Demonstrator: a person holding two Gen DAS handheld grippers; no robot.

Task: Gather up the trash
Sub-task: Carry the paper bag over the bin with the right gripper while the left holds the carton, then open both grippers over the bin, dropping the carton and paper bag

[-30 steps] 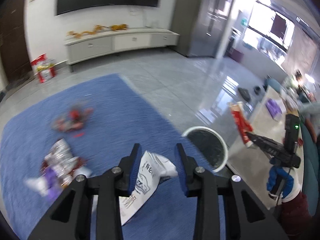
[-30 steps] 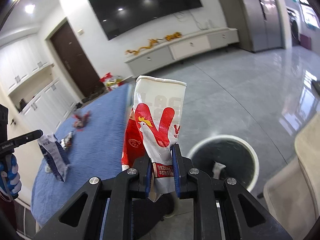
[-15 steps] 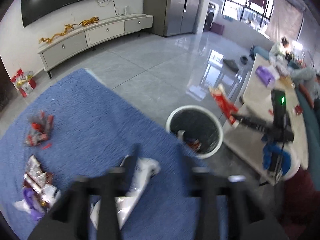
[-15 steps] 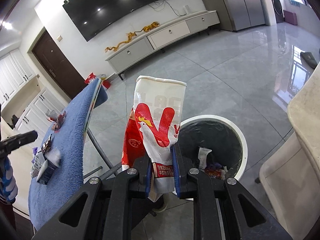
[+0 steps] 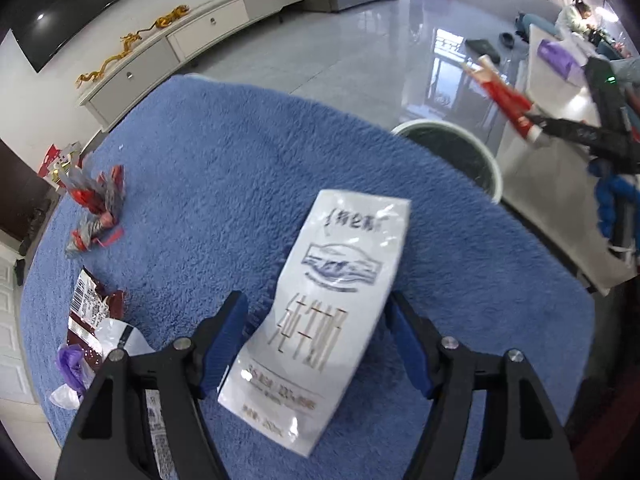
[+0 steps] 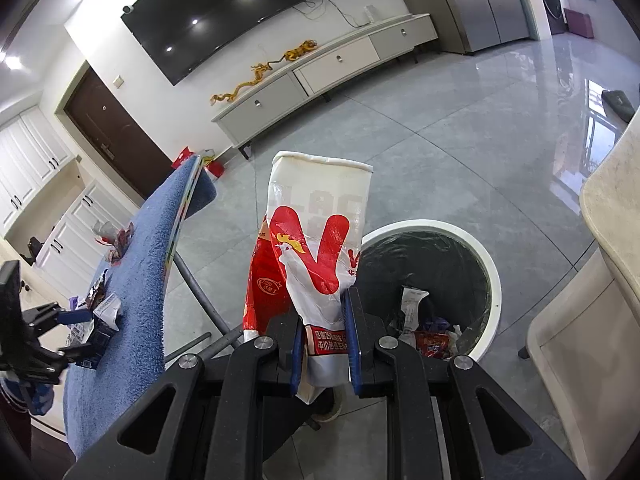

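On the blue towel-covered surface (image 5: 248, 168), a white milk pouch (image 5: 332, 312) with blue print lies flat, its near end between the two blue-padded fingers (image 5: 226, 336) of the left hand-held gripper (image 5: 316, 344). The jaws have just been closing, yet in the left wrist view a gap shows on each side of the pouch, so the pads are not pressing it and the pouch is released. Further left on the surface lie a crumpled red and silver wrapper (image 5: 96, 208) and, near the edge, a dark red packet (image 5: 94, 312) with a purple scrap (image 5: 72, 364) beside it.

The right hand-held gripper (image 6: 322, 344) is clenched on a red and white paper bag (image 6: 316, 240) printed with a rooster, gripping it by its lower end so that it stands upright. Beyond the bag, on the grey tiled floor (image 6: 460, 128) beside the surface, stands a round white bin (image 6: 494, 280) with a black liner. Wrappers and a paper slip already lie in its bottom. In the right wrist view the bag is near the bin's left rim, not inside it.
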